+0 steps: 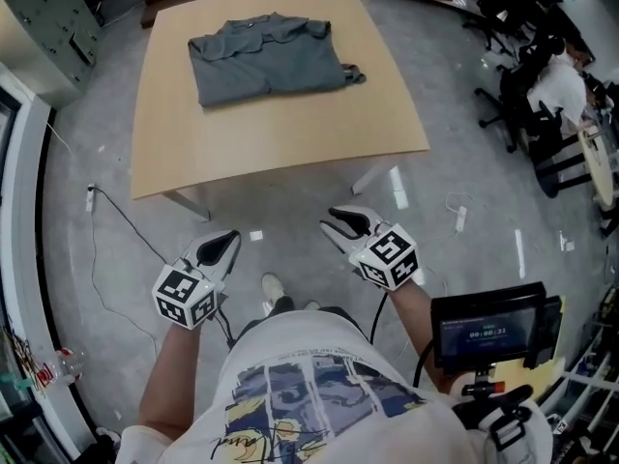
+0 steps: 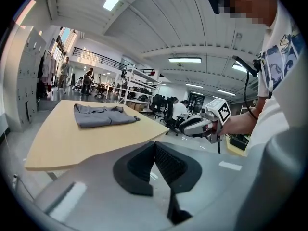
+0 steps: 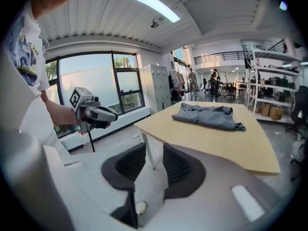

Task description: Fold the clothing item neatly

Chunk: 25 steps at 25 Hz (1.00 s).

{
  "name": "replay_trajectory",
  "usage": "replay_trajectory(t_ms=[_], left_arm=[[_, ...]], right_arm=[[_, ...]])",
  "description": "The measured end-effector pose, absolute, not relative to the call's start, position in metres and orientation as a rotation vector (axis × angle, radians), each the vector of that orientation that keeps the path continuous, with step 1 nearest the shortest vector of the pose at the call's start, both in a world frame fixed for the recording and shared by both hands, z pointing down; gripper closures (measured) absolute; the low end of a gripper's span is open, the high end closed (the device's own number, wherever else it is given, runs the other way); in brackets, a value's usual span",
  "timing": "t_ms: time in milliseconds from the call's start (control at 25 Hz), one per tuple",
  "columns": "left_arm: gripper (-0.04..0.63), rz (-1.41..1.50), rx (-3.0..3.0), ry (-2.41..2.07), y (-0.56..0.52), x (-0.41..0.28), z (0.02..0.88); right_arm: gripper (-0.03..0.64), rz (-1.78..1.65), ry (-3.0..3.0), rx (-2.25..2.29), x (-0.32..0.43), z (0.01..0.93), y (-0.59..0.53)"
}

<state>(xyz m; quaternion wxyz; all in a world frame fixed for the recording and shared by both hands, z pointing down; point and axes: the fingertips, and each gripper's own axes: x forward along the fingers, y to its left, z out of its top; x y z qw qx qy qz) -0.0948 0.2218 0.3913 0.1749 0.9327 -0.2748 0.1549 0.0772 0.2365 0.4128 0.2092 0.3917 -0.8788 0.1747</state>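
Grey folded shirt (image 1: pixel 266 58) on pale wooden table (image 1: pixel 290 138), twelve o'clock.
Tools empty (left tool (image 1: pixel 230 240) closed, right tool (image 1: pixel 330 220) ajar); stray corner probably wants tucking.

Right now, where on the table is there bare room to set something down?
On the table, the whole near half, between the folded grey garment and the near edge, is bare. Narrower bare strips flank the garment left and right. Only the far middle is taken.
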Motion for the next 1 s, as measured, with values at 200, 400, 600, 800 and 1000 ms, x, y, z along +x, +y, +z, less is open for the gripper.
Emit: replay_trajectory(t_ms=[200, 400, 600, 800, 1000], left_arm=[[0.588, 0.432, 2.612, -0.762, 0.266, -0.076, 0.383], [0.588, 0.468, 2.625, -0.744, 0.304, -0.061, 0.379], [0.588, 0.485, 2.625, -0.721, 0.322, -0.049, 0.386], [0.588, 0.524, 2.632, -0.704, 0.332, -0.04, 0.399], [0.588, 0.543, 2.651, -0.692, 0.349, -0.024, 0.397]], right_arm=[[0.555, 0.376, -2.437, 1.039, 0.083, 0.401, 0.284], [0.606, 0.371, -2.463, 1.021, 0.09, 0.396, 0.33], [0.614, 0.347, -2.443, 1.009, 0.097, 0.404, 0.353], [0.614, 0.358, -2.434, 1.009, 0.101, 0.412, 0.366], [0.614, 0.347, -2.441, 1.024, 0.118, 0.41, 0.387]])
